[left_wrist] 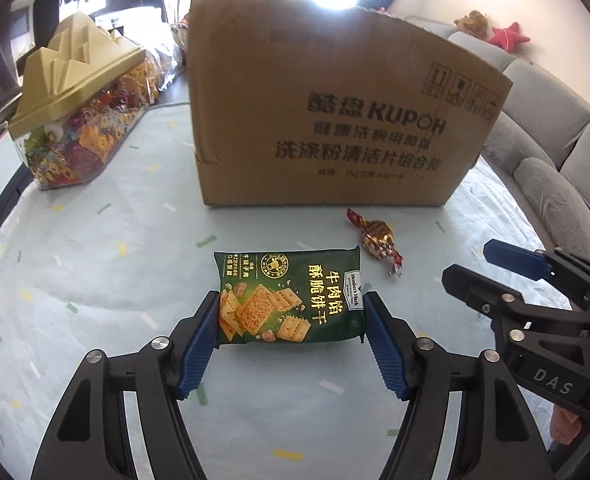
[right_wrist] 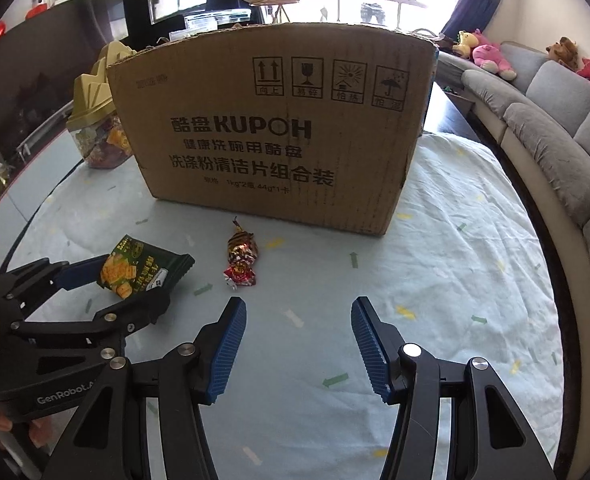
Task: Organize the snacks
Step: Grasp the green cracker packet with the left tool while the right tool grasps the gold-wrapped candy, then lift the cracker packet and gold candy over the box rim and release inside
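A cardboard box is seen standing at twelve o'clock on the cloth-covered tabletop, its contents hidden. A green cracker packet is pinched in the left claw, lifted but not yet boxed. At two o'clock from it, a wrapped candy is left lying, the right claw spread and empty.

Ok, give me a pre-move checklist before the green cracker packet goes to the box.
1. Left gripper jaws pressing both ends of the green cracker packet: ok.
2. Packet clear of the table: looks lifted in the right wrist view, ok.
3. Right gripper empty, jaws apart: ok.
4. Red and gold wrapped candy out of the packet's way: ok.
5. Brown cardboard box open on top: cannot tell.
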Motion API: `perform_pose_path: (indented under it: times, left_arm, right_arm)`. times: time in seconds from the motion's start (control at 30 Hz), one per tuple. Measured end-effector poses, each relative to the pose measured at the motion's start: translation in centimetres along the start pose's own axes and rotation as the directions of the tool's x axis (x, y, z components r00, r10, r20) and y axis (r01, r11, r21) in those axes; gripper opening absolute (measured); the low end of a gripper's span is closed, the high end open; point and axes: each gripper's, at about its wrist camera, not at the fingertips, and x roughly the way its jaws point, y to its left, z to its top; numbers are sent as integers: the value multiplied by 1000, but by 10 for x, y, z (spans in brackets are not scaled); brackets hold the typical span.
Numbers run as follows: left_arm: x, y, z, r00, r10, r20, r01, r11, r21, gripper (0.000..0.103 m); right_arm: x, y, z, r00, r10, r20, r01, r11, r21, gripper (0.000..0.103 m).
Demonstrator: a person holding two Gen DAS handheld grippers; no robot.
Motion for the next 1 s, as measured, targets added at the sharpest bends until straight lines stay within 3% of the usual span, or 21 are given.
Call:
perform_pose_path:
  times: [0.43, 0.7, 0.83, 1.0]
  left_arm:
    - [-1, 30, 12, 999, 35, 18, -34, 998, -52, 69]
    - [4, 38, 15, 999, 47, 19, -46, 997, -55, 69]
    - [6, 40, 17, 999, 44, 21, -42, 997, -59, 69]
    - [4, 38, 17, 999, 41, 28, -40, 998, -53, 69]
  right_arm:
    - [36, 32, 28, 999, 16, -28, -18, 998, -58, 54]
    - [61, 45, 34, 998, 0, -64, -4, 997, -71, 39]
    - [67, 49, 34, 998, 7, -70, -12, 998, -68, 26]
    - [67, 50, 34, 998, 15, -62, -19, 998, -65, 25]
